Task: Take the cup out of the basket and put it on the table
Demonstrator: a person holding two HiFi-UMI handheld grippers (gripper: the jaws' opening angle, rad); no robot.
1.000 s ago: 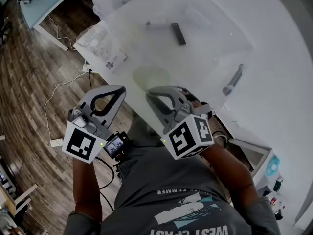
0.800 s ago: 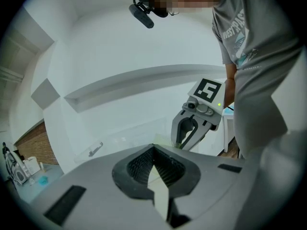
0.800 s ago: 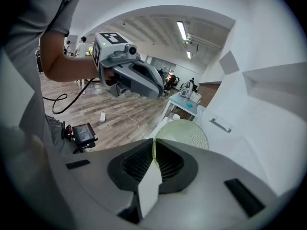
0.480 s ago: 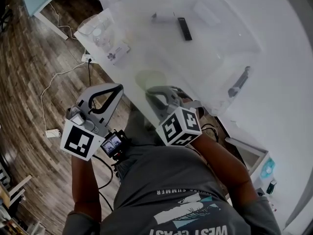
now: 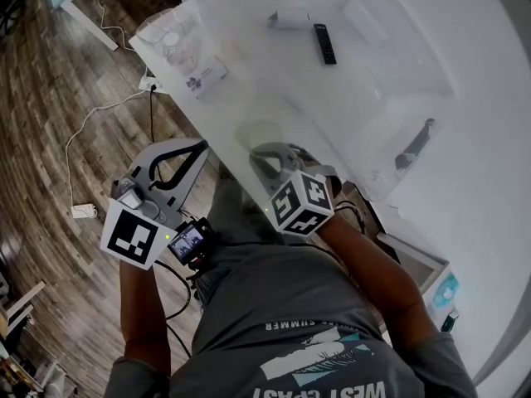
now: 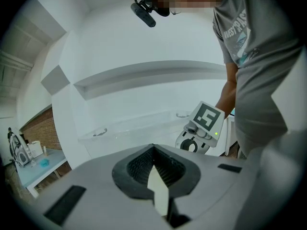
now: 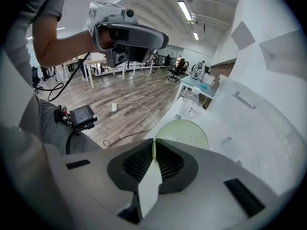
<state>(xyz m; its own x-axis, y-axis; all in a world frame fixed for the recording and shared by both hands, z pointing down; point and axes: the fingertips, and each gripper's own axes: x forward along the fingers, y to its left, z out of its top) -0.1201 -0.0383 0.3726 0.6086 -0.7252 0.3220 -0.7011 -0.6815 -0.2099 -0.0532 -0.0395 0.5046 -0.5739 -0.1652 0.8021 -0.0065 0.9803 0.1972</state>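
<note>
A long white table (image 5: 465, 164) runs through a large open room. Beside it lies a dark wood-plank floor (image 5: 50, 114), where thin white cables (image 5: 99, 143) and a white power strip (image 5: 83, 211) trail near the table's edge. Past the table's far end stand a pale blue-topped desk (image 6: 53, 163), white-legged desks (image 7: 103, 67) and a black office chair (image 7: 176, 71), under bright ceiling strip lights (image 7: 184, 9). A red brick wall (image 6: 41, 128) rises behind the blue-topped desk.

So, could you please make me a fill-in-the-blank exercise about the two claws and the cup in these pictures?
1. The right claw is shut on the rim of the pale ___ cup.
2. The left claw is ___ and holds nothing.
3. In the head view, the left claw hangs over the wooden ___, beside the white table.

Missing words: green; shut; floor.
</note>
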